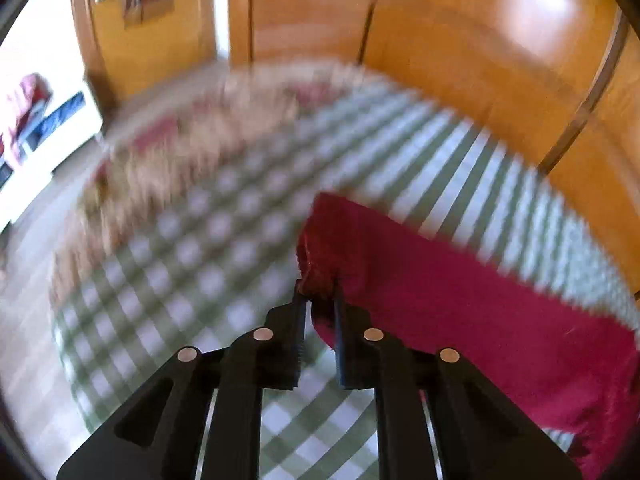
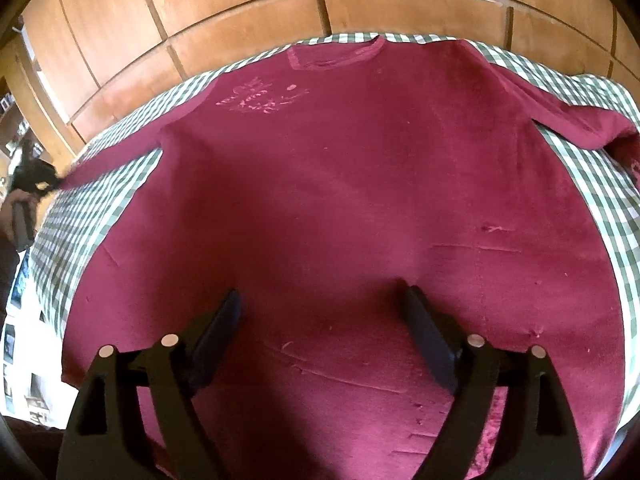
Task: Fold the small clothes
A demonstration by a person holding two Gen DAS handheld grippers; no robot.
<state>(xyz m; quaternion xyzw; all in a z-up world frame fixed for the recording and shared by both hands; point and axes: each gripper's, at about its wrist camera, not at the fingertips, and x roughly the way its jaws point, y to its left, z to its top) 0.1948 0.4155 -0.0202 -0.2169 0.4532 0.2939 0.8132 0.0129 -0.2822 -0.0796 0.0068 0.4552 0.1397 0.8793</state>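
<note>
A dark red long-sleeved top (image 2: 340,184) lies spread flat on a green-and-white checked cloth (image 2: 84,208), neck towards the wooden wall, with a pale print near the collar. My right gripper (image 2: 320,296) is open and hovers over the top's lower middle, holding nothing. My left gripper (image 1: 320,300) is shut on the cuff of the top's sleeve (image 1: 320,256) and holds it just above the checked cloth (image 1: 192,264). In the right wrist view the left gripper (image 2: 34,178) shows small at the far left, at the end of that sleeve. The left wrist view is blurred.
Wooden wardrobe panels (image 2: 248,8) stand right behind the cloth's far edge. In the left wrist view a flowered cover (image 1: 168,160) lies beyond the checked cloth, and a wooden door (image 1: 132,20) stands further back. The other sleeve (image 2: 576,116) hangs off the right edge.
</note>
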